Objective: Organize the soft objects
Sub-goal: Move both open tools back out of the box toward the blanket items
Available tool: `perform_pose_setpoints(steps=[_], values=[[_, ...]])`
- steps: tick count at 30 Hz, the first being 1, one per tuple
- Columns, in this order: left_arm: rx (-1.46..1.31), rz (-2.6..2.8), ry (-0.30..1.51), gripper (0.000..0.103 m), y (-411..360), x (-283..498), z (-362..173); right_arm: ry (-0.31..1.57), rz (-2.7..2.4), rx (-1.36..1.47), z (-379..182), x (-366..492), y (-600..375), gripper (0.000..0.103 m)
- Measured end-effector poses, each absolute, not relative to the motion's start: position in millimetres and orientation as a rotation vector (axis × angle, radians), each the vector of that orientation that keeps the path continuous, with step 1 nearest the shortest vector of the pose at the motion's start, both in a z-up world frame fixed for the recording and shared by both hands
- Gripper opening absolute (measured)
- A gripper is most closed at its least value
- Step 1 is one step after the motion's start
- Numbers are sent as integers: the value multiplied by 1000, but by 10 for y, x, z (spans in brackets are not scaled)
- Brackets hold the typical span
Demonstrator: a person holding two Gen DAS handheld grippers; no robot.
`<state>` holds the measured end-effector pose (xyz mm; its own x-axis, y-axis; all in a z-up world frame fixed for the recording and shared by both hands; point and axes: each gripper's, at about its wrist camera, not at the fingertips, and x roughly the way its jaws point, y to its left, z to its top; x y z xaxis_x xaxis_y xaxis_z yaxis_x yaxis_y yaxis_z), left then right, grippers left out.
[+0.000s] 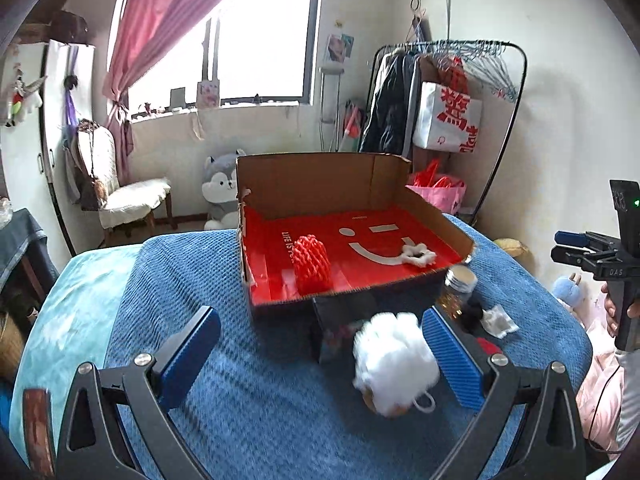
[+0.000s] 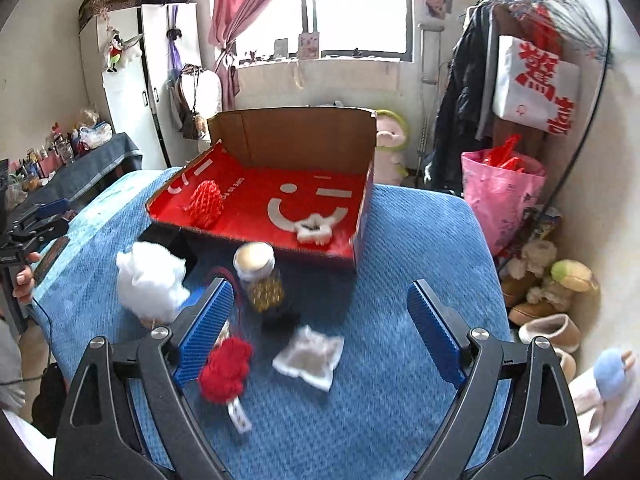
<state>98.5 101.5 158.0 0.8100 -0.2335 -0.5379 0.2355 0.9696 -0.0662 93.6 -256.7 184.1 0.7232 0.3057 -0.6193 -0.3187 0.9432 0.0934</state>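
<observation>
White fluffy ball [image 1: 394,364] beside left gripper [image 1: 320,354], near box [image 1: 280,300] front edge.

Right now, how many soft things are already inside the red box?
2. A red foam net sits toward the left side of the red box, and a small white fluffy ring lies near the front right. The near wall may hide something more.

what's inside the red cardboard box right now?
Inside the red cardboard box: a red foam net sleeve at the left and a white fluffy ring near the front right. The near wall hides a strip of floor at the front.
</observation>
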Motion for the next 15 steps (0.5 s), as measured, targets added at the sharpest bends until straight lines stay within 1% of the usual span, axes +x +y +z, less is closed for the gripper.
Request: perform_pose_setpoints(steps=[5, 15], values=[[-18, -243, 526, 103, 973, 484, 1522, 663, 357, 13, 1729, 541, -2575, 90], [-28, -212, 466, 103, 842, -146, 1594, 621, 355, 41, 1578, 47, -2457, 90]])
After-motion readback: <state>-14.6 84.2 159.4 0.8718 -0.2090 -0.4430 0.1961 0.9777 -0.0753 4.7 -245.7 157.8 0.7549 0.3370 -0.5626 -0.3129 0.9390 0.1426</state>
